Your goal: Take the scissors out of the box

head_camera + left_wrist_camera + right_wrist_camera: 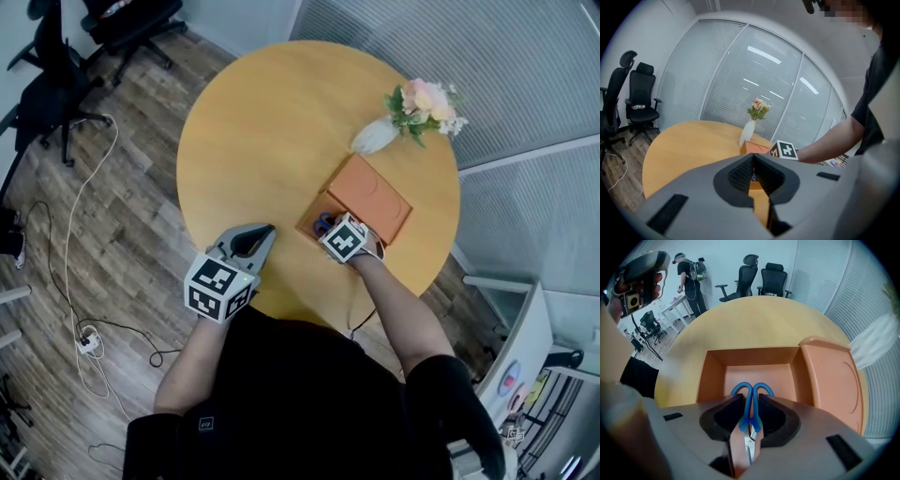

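Two grey two-jaw grippers are here, the right gripper [750, 401] and the left gripper [753, 159]. There is also one pair of blue-handled steel scissors [746, 407] and one open orange plastic box [711, 380] with one orange lid [829, 380].

Nearest, the right gripper points steeply down into the box. Its jaws are closed onto the scissors, with a dark pad [723, 416] touching each side of the handle shanks. The scissors lie flat on the box floor. Their two finger loops sit just beyond the pad tips, and the blades run back between the jaws. Only the right gripper view shows this contact; in the head view the marker cube covers the jaws and just a bit of blue handle shows.

The left gripper hovers over the near edge of the one round light-wood table [244, 141], apart from the box. Its jaws are together at the tips with nothing between them. The lid lies flat beside the box.

Beyond stands one white vase [373, 137] of pink flowers [427, 103]. Two black office chairs [643, 96] stand farther off. One distant person [691, 280] shows only in the right gripper view.
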The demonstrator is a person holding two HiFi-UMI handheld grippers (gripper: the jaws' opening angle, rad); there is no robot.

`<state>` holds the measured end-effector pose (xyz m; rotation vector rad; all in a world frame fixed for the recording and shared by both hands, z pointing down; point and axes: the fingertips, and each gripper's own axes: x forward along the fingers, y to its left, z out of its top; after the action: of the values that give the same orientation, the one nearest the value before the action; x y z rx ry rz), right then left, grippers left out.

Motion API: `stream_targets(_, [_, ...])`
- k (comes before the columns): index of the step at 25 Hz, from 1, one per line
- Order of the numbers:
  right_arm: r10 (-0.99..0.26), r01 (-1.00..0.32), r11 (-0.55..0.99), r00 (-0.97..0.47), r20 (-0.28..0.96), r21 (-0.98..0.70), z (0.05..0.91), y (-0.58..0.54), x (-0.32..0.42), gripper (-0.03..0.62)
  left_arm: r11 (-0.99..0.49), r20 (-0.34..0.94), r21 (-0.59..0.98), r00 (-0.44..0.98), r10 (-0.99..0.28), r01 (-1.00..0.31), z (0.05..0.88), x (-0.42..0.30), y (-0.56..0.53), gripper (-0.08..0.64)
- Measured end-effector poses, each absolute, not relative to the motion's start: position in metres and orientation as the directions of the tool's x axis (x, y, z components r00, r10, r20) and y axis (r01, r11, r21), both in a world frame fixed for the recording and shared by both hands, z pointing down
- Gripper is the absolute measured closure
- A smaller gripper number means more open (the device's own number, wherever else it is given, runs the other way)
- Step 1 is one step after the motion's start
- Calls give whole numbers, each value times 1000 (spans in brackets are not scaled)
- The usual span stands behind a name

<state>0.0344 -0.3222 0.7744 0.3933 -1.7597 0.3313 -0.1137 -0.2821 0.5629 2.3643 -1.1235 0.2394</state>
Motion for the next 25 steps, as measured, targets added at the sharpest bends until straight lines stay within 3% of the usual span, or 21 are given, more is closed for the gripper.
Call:
stream_targets(7, [-152, -454, 890, -206, 967, 44, 766, -323, 32, 495, -560, 352, 350, 660, -664, -751, 553, -109, -281, 546])
stream_targets(25, [-445, -647, 762, -487, 751, 32, 626, -343, 44, 499, -689, 288, 221, 721, -630, -690, 482, -69, -306, 546])
